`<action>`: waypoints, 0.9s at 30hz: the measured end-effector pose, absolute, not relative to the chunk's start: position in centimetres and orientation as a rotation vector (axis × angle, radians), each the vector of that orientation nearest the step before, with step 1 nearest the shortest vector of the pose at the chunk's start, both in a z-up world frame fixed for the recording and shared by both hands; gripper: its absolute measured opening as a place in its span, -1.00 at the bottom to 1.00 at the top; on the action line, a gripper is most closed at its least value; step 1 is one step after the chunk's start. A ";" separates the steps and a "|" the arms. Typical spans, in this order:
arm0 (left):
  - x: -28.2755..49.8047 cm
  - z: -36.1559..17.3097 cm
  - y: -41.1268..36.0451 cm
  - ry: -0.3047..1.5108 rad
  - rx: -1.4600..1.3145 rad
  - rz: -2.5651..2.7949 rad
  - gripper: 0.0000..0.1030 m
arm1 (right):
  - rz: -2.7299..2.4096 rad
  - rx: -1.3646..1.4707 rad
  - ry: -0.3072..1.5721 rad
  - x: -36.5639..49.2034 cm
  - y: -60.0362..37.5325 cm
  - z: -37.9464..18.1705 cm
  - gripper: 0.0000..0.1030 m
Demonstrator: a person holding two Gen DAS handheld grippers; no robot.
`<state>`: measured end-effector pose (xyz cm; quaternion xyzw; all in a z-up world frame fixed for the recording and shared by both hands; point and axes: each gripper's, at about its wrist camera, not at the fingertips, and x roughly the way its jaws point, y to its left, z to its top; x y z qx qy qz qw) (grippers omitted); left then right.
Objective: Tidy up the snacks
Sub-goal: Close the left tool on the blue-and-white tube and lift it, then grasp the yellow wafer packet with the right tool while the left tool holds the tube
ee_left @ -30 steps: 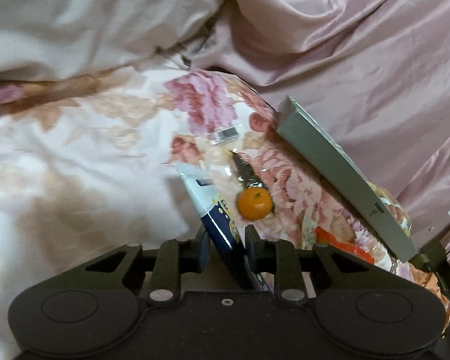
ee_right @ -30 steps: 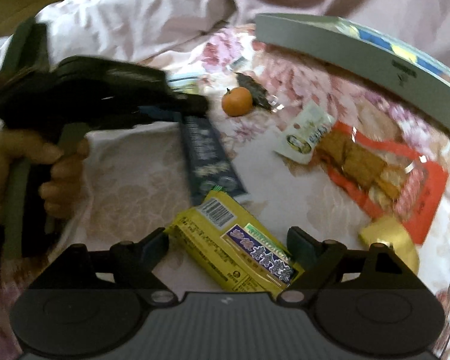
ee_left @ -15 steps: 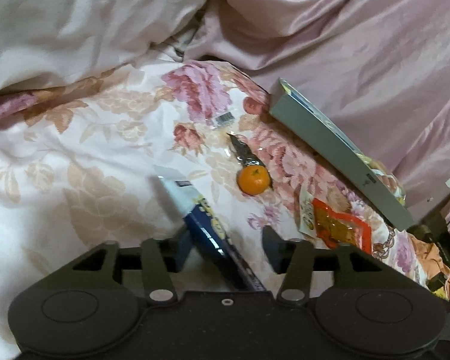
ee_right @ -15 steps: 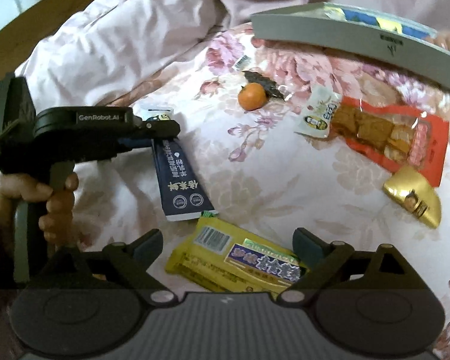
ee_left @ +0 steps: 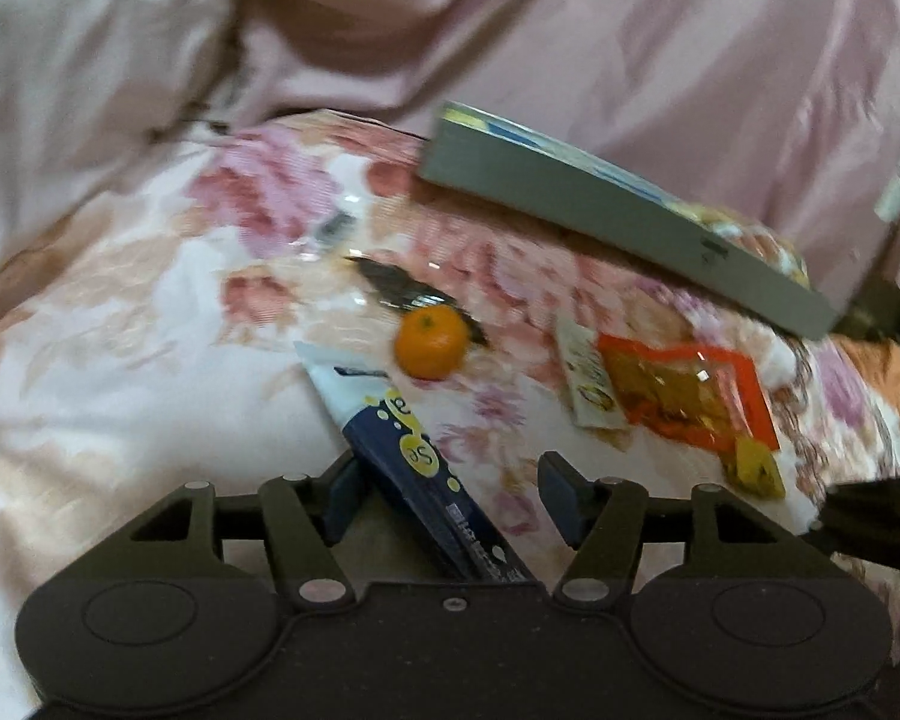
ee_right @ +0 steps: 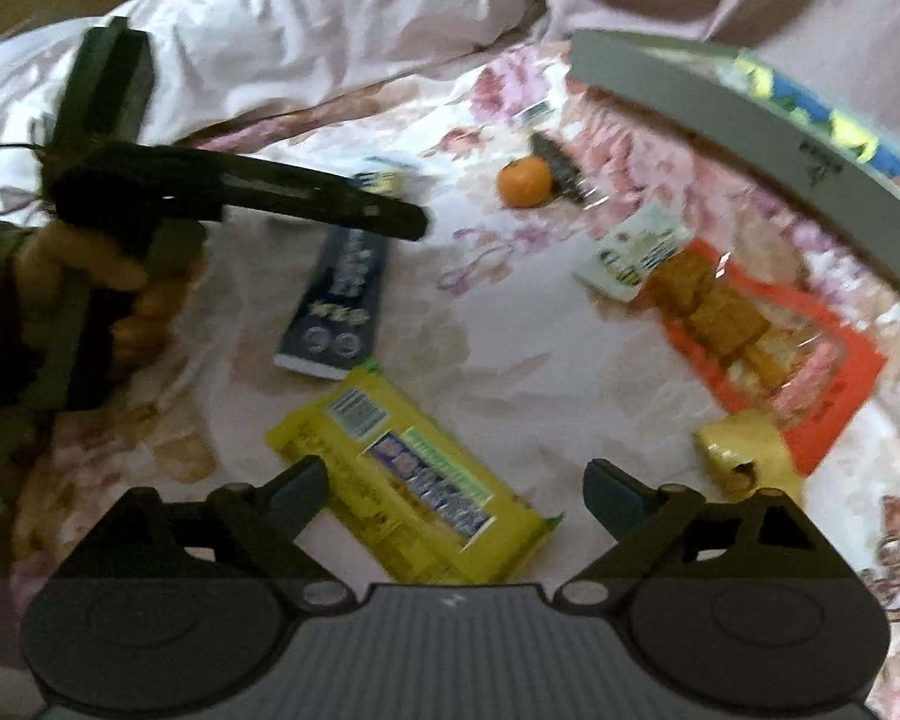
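1. The left gripper (ee_left: 447, 495) sits at the bottom centre of the left wrist view. Its fingers have just been spreading and now stand released, with the dark blue snack packet (ee_left: 402, 450) lying loose in the gap between them; the left finger pad looks close to the packet's edge, though motion blur hides whether they touch.
2. In the right wrist view that packet (ee_right: 339, 300) lies flat on the floral bedspread (ee_right: 510, 348), left of centre, its far end under the left gripper's tip (ee_right: 411, 222). A hand (ee_right: 84, 276) grips that tool's handle at the left edge.
3. The right gripper (ee_right: 456, 495) hangs at the bottom centre of its own view with fingers wide apart. The yellow snack bar (ee_right: 408, 480) lies diagonally on the bedspread between them; neither pad presses on it.
4. The yellow bar's upper corner sits just beside the blue packet's near end.
5. A small orange (ee_right: 525, 180) rests above centre, touching a dark clear-wrapped item (ee_right: 558, 171).
6. To the right lie a white sachet (ee_right: 633, 252), overlapping an orange-red pouch of brown squares (ee_right: 768, 336), and a gold wrapper (ee_right: 744, 456) at the pouch's lower end.
7. A grey tray (ee_right: 720, 114) spans the upper right, with colourful packaging inside.
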<state>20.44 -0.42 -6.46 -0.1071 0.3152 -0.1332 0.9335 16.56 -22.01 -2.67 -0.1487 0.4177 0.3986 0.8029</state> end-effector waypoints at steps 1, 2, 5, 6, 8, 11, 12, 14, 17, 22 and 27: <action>20.6 -6.5 -0.6 0.649 -0.208 -0.290 0.24 | 0.864 -0.321 0.906 16.5 -22.0 -2.9 0.81; 20.8 -6.6 -0.7 0.654 -0.203 -0.298 0.27 | 0.863 -0.327 0.912 16.5 -21.8 -3.1 0.81; 20.7 -6.7 -0.8 0.653 -0.200 -0.295 0.27 | 0.842 -0.340 0.916 16.7 -21.1 -3.6 0.80; 20.6 -6.6 -0.9 0.652 -0.196 -0.288 0.27 | 0.814 -0.335 0.904 16.8 -20.9 -3.7 0.77; 20.3 -6.6 -0.9 0.648 -0.179 -0.256 0.25 | 0.769 -0.342 0.877 16.8 -20.3 -3.9 0.75; 19.8 -6.6 -0.9 0.643 -0.143 -0.190 0.10 | 0.732 -0.339 0.850 16.9 -20.0 -3.9 0.72; 19.7 -6.5 -0.9 0.642 -0.133 -0.175 0.09 | 0.718 -0.331 0.847 16.9 -20.0 -3.8 0.66; 19.6 -6.5 -0.8 0.641 -0.116 -0.150 0.09 | 0.694 -0.310 0.842 17.1 -20.2 -3.6 0.53; 19.5 -6.5 -0.7 0.644 -0.108 -0.109 0.12 | 0.644 -0.259 0.859 17.7 -20.8 -3.3 0.30; 20.1 -6.7 -1.4 0.661 -0.092 -0.104 0.28 | 0.631 -0.238 0.872 17.8 -21.0 -3.3 0.21; 20.2 -6.9 -2.4 0.667 -0.031 -0.090 0.25 | 0.623 -0.254 0.826 17.8 -20.5 -3.6 0.39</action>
